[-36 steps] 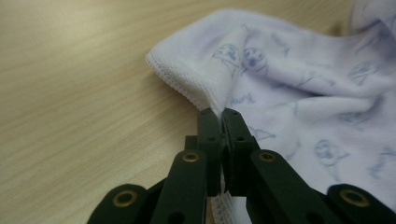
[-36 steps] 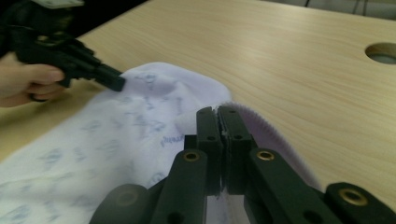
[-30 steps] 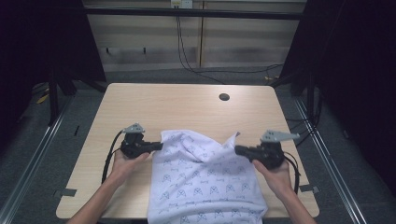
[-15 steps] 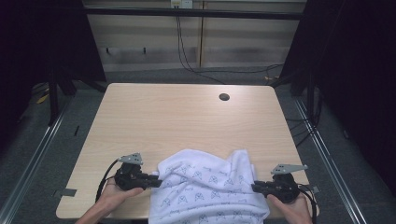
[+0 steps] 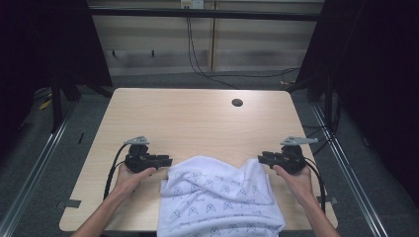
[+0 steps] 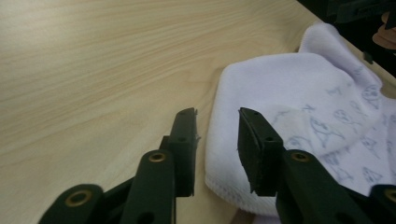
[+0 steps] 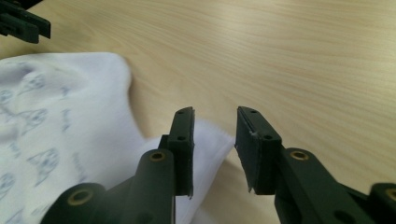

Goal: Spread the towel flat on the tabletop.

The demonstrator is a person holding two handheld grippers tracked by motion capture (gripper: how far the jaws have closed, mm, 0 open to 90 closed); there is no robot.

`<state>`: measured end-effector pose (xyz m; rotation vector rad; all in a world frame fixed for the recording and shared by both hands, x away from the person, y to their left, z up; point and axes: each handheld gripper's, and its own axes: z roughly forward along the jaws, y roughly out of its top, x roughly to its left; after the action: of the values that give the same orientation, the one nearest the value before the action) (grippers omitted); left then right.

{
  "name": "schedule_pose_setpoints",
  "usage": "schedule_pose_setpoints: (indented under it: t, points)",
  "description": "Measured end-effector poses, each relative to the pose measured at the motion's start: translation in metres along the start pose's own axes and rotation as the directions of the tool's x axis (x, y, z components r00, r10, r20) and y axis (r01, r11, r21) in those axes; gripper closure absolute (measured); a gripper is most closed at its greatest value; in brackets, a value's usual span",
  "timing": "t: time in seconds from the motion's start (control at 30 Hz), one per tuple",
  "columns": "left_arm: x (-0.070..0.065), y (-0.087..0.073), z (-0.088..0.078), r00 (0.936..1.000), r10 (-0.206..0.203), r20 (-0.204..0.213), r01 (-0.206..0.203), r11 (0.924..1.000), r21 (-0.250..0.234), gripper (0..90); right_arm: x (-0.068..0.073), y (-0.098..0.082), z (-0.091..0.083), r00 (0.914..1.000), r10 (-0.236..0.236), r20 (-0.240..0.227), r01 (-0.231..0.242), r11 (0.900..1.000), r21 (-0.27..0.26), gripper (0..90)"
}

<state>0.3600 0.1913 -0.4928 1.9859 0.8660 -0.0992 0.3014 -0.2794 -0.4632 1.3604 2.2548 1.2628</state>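
Since the earlier frame, both my hands have drawn back toward me, folding the towel [image 5: 220, 200] over at the table's [image 5: 197, 123] near edge. Left gripper [image 6: 217, 140]: jaws just opening, hem released. Right gripper [image 7: 215, 140]: likewise parted, corner let go. Smoothing remains, I judge.

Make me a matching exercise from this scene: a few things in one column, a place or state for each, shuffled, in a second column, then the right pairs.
Things:
1. white patterned towel
2. left gripper
3. right gripper
4. round hole in the table

Places or states:
A. at the towel's right corner, jaws apart
B. far side of the tabletop, right of middle
C. bunched at the near edge, hanging over it
D. at the towel's left corner, jaws apart

Pairs: 1-C, 2-D, 3-A, 4-B
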Motion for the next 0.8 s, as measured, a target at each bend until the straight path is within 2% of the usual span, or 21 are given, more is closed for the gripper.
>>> schedule_pose_setpoints:
  t: [0.03,0.07,0.1,0.13,0.17,0.2,0.23,0.27,0.3,0.33,0.37,0.4,0.43,0.47,0.53,0.6,0.63,0.7,0.73,0.77,0.8]
  points:
    - [-0.002,0.001,0.005,0.9997,0.016,-0.018,-0.015,0.9995,0.028,64.0,-0.002,0.001,0.007,0.9999,0.010,-0.006,-0.010,1.000,0.008,63.5]
    - [-0.005,-0.001,0.014,0.9983,0.040,-0.042,-0.037,0.9964,0.076,57.9,-0.005,-0.002,0.017,0.9996,0.029,-0.006,-0.029,0.999,0.037,58.9]
    - [-0.005,-0.001,0.014,0.9983,0.040,-0.042,-0.037,0.9964,0.076,56.9,-0.006,-0.003,0.021,0.9995,0.029,-0.015,-0.028,0.998,0.051,57.8]
    - [-0.007,-0.004,0.019,0.9978,0.052,-0.041,-0.048,0.9938,0.101,55.7,-0.005,-0.005,0.024,0.9996,0.027,-0.007,-0.027,0.997,0.072,55.8]
    - [-0.009,-0.005,0.019,0.9974,0.058,-0.043,-0.053,0.9935,0.100,55.8,-0.004,-0.007,0.026,0.9997,0.023,0.003,-0.024,0.996,0.091,54.0]
    - [-0.011,-0.006,0.018,0.9987,0.046,-0.025,-0.043,0.9942,0.098,56.1,-0.002,-0.009,0.028,0.9998,0.018,0.004,-0.019,0.995,0.100,53.8]
    - [-0.011,-0.006,0.018,0.9987,0.046,-0.025,-0.043,0.9942,0.098,59.3,-0.002,-0.009,0.028,0.9998,0.018,0.004,-0.019,0.995,0.100,53.8]
    - [-0.014,-0.007,0.018,0.9978,0.066,-0.008,-0.065,0.9930,0.098,59.3,-0.001,-0.011,0.028,0.9999,0.015,-0.001,-0.015,0.994,0.109,53.4]
    - [-0.018,-0.009,0.018,0.9945,0.100,-0.028,-0.097,0.9889,0.113,72.8,0.003,-0.015,0.030,0.9999,0.013,0.008,-0.014,0.992,0.125,57.6]
    - [-0.018,-0.010,0.016,0.9944,0.099,-0.036,-0.095,0.9899,0.106,79.2,0.004,-0.017,0.030,1.0000,0.003,0.002,-0.003,0.992,0.129,65.5]
    - [-0.018,-0.009,0.013,0.9945,0.098,-0.038,-0.094,0.9915,0.090,84.1,0.006,-0.019,0.030,0.9999,-0.007,-0.008,0.008,0.991,0.131,72.0]
    - [-0.018,-0.009,0.013,0.9945,0.098,-0.038,-0.094,0.9915,0.090,86.1,0.006,-0.019,0.030,0.9999,-0.007,-0.008,0.008,0.991,0.131,72.0]
    - [-0.017,-0.008,0.009,0.9951,0.093,-0.034,-0.090,0.9937,0.067,86.1,0.007,-0.020,0.031,0.9999,-0.007,-0.011,0.008,0.991,0.136,79.2]
    - [-0.015,-0.004,0.000,0.9965,0.077,-0.033,-0.076,0.9970,0.014,87.1,0.010,-0.019,0.028,0.9998,-0.019,-0.008,0.020,0.993,0.114,86.9]
    - [-0.014,-0.003,-0.009,0.9960,0.078,-0.045,-0.079,0.9967,-0.020,87.5,0.009,-0.014,0.021,0.9997,-0.023,-0.008,0.024,0.998,0.065,88.3]
    - [-0.014,-0.001,-0.017,0.9960,0.072,-0.054,-0.075,0.9957,-0.054,87.6,0.008,-0.006,0.009,1.0000,-0.007,-0.003,0.007,1.000,0.003,89.1]
    - [-0.013,0.000,-0.020,0.9958,0.068,-0.061,-0.073,0.9944,-0.077,87.6,0.007,-0.002,0.002,1.0000,-0.004,0.008,0.004,1.000,-0.030,89.2]
    - [-0.013,0.005,-0.026,0.9930,0.082,-0.085,-0.090,0.9922,-0.086,87.7,0.005,0.006,-0.011,0.9999,0.003,0.012,-0.002,0.996,-0.088,89.5]
    - [-0.013,0.005,-0.026,0.9930,0.082,-0.085,-0.090,0.9922,-0.086,87.7,0.005,0.006,-0.011,0.9999,0.003,0.012,-0.002,0.996,-0.088,89.5]
    - [-0.013,0.009,-0.030,0.9923,0.085,-0.090,-0.095,0.9899,-0.105,87.7,0.004,0.010,-0.017,0.9998,0.000,0.021,0.003,0.994,-0.112,89.5]
    - [-0.016,0.014,-0.032,0.9907,0.091,-0.101,-0.104,0.9863,-0.128,87.7,0.004,0.019,-0.028,0.9997,-0.001,0.024,0.005,0.987,-0.160,89.6]
